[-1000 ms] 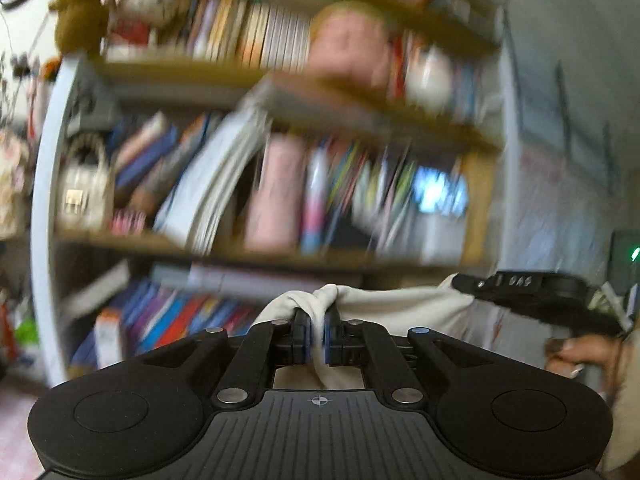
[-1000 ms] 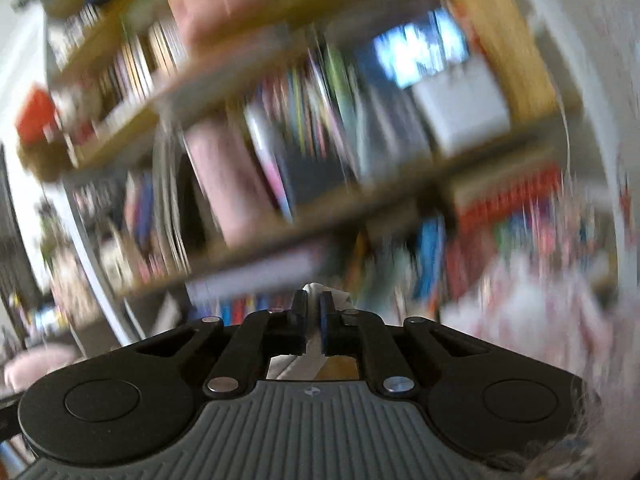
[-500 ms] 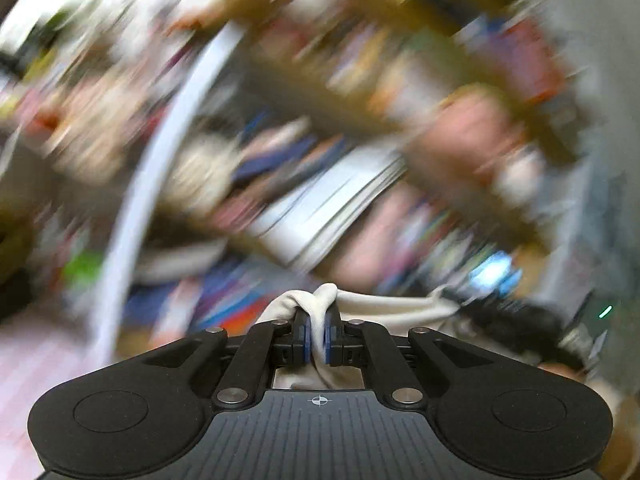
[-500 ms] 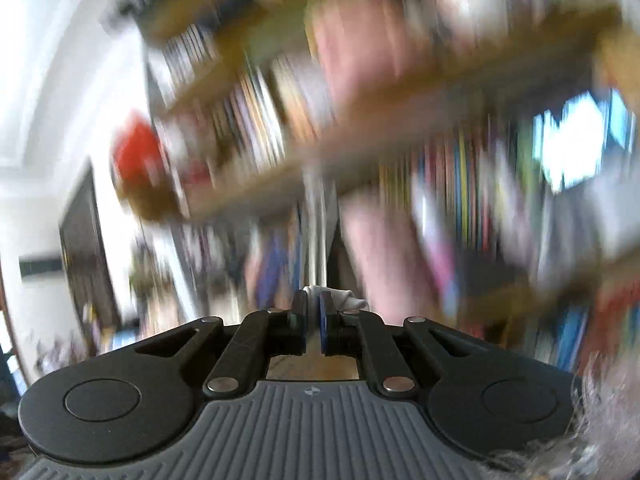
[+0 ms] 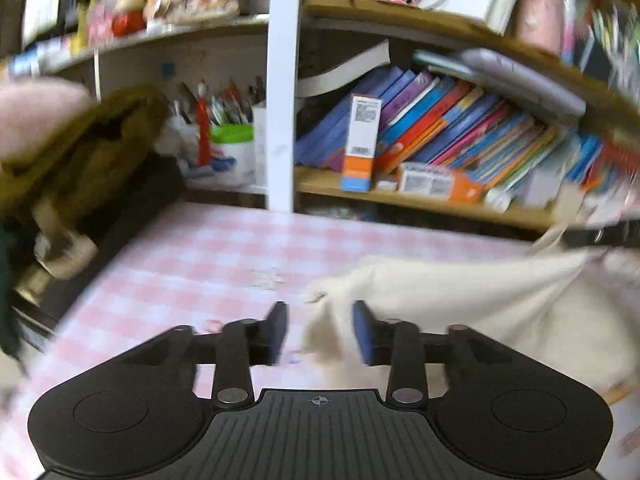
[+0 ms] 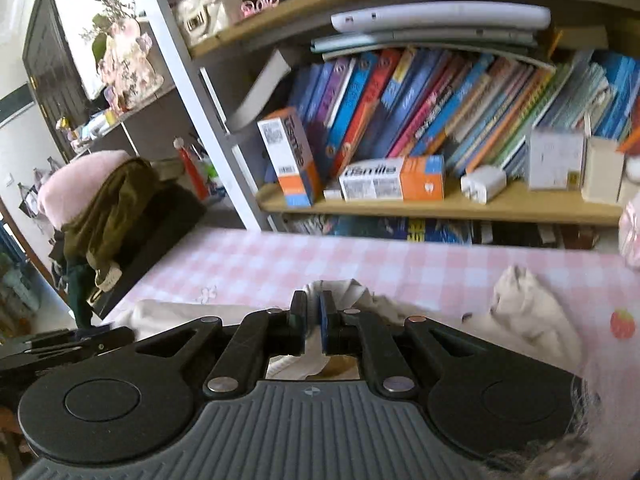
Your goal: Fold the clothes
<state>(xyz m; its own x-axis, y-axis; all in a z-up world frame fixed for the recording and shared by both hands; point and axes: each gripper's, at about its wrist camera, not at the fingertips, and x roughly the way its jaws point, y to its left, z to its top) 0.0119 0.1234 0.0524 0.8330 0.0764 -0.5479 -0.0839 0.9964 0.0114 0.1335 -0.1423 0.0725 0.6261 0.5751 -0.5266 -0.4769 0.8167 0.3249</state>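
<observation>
Clearly the cream garment (image 5: pixel 460 296) is soft, light and limp, sagging on the pink-checked desk (image 5: pixel 224 256) toward its right edge; the left gripper (image 5: pixel 318 330) stands released beside a corner, while the right gripper (image 6: pixel 313 322) pinches a bunched hem, a sound hold

bookshelf (image 6: pixel 440 204), pink check cloth (image 6: pixel 360 256), pen pot (image 5: pixel 232 152)

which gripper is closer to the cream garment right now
Right. The right gripper is shut on a bunched fold of the cream garment, touching it. The left gripper is open, its fingers either side of the cloth's edge.
</observation>
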